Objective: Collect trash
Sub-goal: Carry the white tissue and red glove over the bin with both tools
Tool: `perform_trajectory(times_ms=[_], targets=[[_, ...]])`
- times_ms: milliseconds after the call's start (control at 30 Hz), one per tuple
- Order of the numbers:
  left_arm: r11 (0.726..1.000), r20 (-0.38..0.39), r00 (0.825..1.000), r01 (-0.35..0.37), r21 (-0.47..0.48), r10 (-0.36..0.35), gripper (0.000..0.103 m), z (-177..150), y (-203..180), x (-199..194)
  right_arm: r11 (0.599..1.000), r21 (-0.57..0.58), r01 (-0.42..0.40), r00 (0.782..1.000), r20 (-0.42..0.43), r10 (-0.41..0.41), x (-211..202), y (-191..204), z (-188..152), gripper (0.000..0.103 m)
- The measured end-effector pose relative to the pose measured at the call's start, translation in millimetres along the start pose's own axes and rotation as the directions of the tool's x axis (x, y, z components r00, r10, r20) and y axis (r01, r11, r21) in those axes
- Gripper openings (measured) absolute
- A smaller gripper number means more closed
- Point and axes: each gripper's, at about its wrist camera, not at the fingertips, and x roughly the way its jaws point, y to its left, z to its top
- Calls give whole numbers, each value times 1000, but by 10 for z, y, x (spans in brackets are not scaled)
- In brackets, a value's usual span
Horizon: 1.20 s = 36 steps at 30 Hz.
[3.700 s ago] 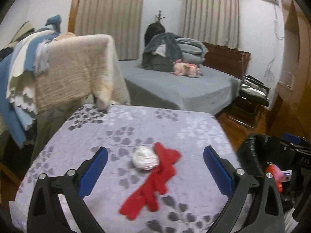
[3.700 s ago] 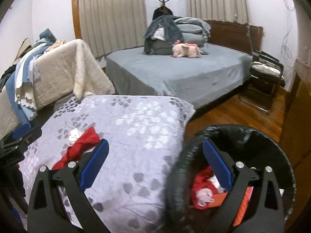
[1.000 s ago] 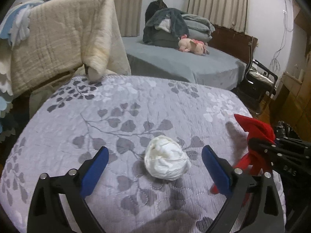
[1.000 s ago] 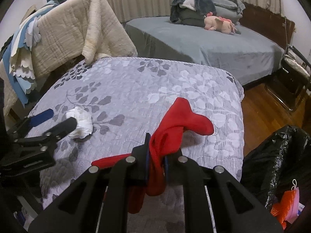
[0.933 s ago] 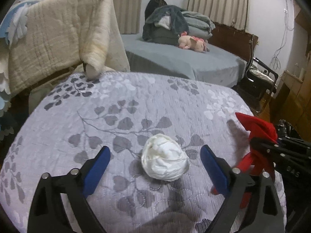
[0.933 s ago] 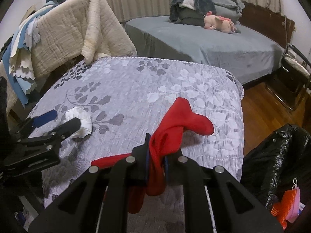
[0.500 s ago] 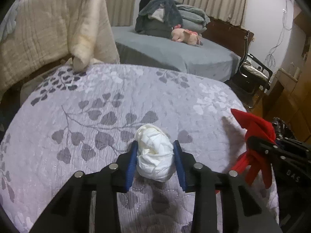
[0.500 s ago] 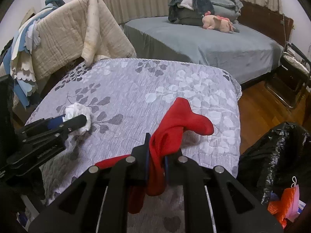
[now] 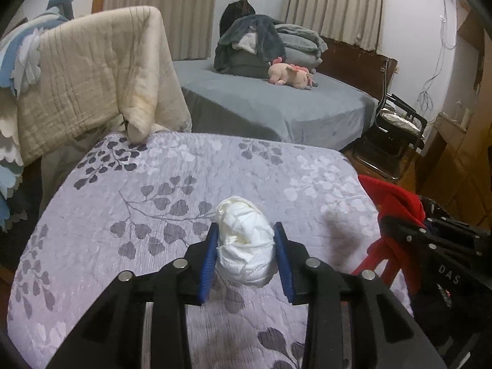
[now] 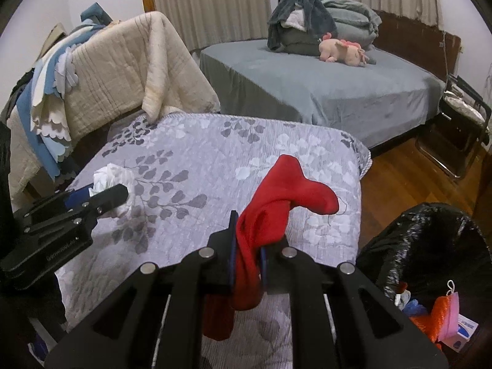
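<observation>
Trash collection nears its midpoint at a quilt-covered table (image 9: pixel 153 184), judging by what the two cameras show. Left gripper (image 9: pixel 245 246) has its blue pads pressed against both sides of a crumpled white tissue wad (image 9: pixel 244 243), which appears lifted just above the quilt near its front edge. Right gripper (image 10: pixel 247 246), closed tight, pinches a red cloth (image 10: pixel 276 196) that hangs above the quilt's right side. Black trash bag (image 10: pixel 430 240) stands on the floor just beside the table's right edge, already holding an orange item, a pink one and a small box. Both pieces are in hand; what remains, by the look of it, is carrying them over the bag's mouth and releasing them.
</observation>
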Motion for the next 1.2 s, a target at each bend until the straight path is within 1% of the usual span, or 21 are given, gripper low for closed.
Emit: perform_trajectory(times_ms=[267,567,867,1200], targets=[[1000,25,1000,4,8,-5,35,-5,-180,-324,1000,-8,0,1000,27,0,-353,-5,-53,11],[999,55,998,31,36,-33,35,-30,-417,-621,1000,-7,5,998,62,-5,-790,-85,-177,11],[994,83,992,84,72,-90,35,-59,-778,-828,999,11,42,995,95,-43,-1150,-274,-292,11],[977,82,980,169,132,-180,35,-65,-1272,-892,991,71,117,986,115,-124,-1493,-659,-468,11]])
